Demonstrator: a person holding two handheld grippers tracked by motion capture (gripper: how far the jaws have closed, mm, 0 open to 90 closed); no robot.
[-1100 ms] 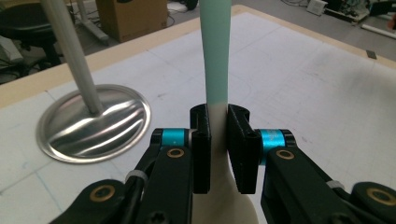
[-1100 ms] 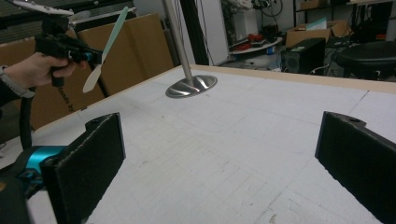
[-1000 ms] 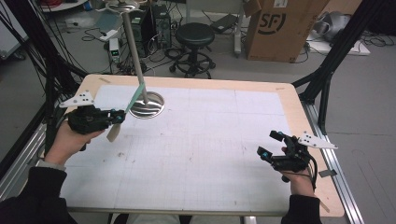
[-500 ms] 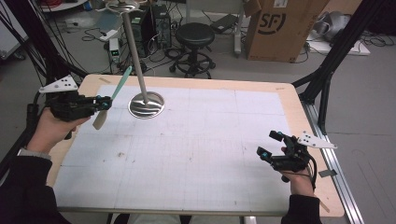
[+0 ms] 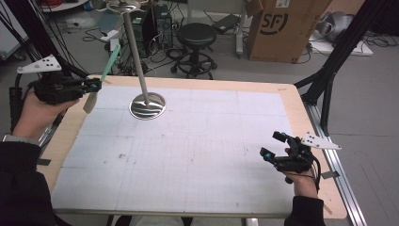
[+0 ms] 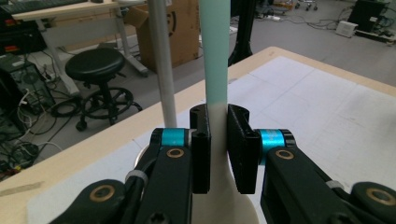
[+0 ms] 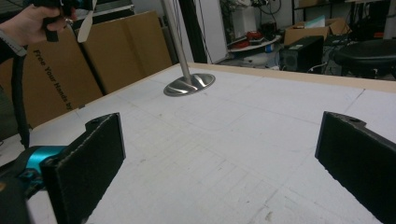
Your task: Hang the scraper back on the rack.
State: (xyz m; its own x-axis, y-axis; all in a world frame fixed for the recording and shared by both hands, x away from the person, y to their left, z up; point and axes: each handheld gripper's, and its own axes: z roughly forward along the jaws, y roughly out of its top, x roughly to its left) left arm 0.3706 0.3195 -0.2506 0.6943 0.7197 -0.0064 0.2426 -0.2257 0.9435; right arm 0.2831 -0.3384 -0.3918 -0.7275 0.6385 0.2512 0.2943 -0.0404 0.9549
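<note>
Tabletop (image 5: pixel 197 155): broad bare mat; a drop here means a bounce or a roll off the edge.
Stand (image 5: pixel 147 104): thin pole on a round base, just beside the raised load; a sideways swing could knock it.
Right gripper (image 5: pixel 275 153): jaws wide, holding nothing, resting low near the right edge.
Left gripper (image 5: pixel 89 87): jaws clamped on the spatula.
Spatula (image 5: pixel 109 63): held up at the tabletop's left edge, gripped near one end, teal end tilted up; may pivot or slip.

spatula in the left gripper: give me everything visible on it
The spatula is a slim utensil, plastic or silicone by its look: pale mint-green handle above, cream blade end below. The left gripper is shut on it near the colour change. It hangs tilted in the air over the table's far left corner, apart from the metal stand.
</note>
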